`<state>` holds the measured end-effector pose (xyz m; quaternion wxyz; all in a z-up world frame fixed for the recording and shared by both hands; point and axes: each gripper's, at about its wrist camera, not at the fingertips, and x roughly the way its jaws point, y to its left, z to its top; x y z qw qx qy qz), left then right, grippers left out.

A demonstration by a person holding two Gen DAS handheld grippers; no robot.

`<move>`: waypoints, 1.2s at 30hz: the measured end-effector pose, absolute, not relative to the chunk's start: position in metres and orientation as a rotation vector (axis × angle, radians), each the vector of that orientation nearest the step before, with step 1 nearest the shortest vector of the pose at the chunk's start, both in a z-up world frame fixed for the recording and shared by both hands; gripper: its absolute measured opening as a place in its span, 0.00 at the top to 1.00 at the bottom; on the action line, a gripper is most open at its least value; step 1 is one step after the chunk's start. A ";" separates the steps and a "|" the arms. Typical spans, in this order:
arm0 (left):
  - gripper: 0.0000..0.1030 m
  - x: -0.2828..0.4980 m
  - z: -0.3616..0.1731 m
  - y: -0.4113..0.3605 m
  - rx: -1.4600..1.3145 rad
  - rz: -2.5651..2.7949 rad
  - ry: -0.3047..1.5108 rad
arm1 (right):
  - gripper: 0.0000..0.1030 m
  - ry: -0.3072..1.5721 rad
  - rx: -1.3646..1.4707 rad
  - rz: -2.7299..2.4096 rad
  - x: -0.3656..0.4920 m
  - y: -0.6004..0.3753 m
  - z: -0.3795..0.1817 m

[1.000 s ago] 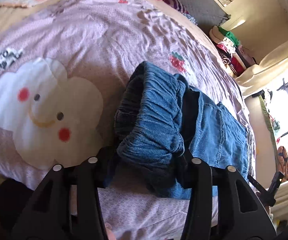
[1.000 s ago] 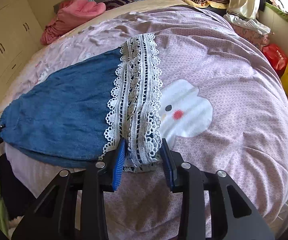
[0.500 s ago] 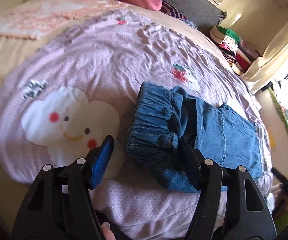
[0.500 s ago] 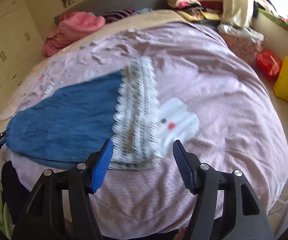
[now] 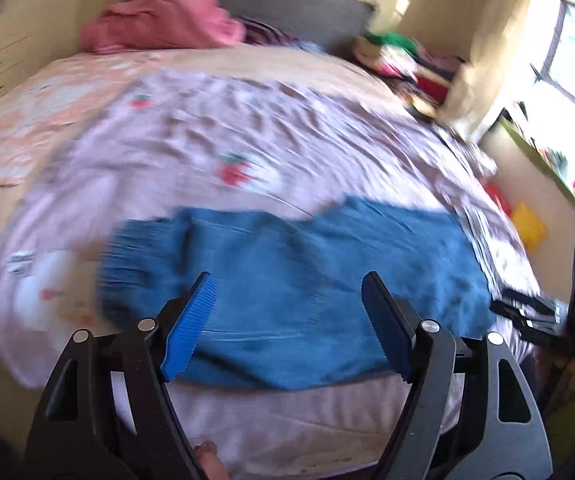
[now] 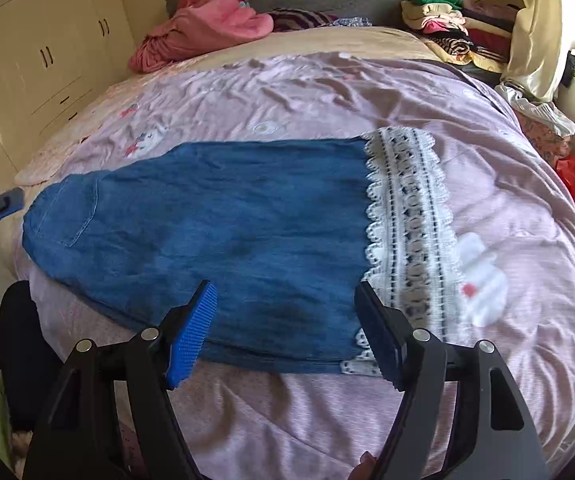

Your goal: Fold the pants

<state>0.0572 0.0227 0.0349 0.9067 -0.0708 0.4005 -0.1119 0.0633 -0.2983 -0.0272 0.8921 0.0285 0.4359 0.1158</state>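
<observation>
Between folds, by the look of it: both tools hang free above the bed point(image 6: 507, 208), gripping nothing. Nearest in the right wrist view, the right gripper point(image 6: 285, 326) has its fingers point(image 6: 191, 336) spread wide over the near edge of the denim pants point(image 6: 223, 220), which lie flat from 9 o'clock to their lace hem point(image 6: 411, 216) at 2 o'clock. The left gripper point(image 5: 287, 326) is equally wide in a blurred view. Next likely needs hem carried to waistband.
</observation>
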 end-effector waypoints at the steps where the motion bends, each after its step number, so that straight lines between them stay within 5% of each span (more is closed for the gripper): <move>1: 0.33 0.059 0.029 0.009 -0.122 -0.245 0.843 | 0.30 0.914 0.060 0.242 0.064 -0.297 -0.030; 17: 0.30 0.066 -0.056 -0.030 0.081 -0.239 0.990 | 0.27 0.984 0.027 0.268 0.048 -0.293 -0.061; 36: 0.29 0.133 0.054 -0.141 0.191 -0.441 0.805 | 0.22 0.801 0.283 0.120 0.028 -0.396 -0.008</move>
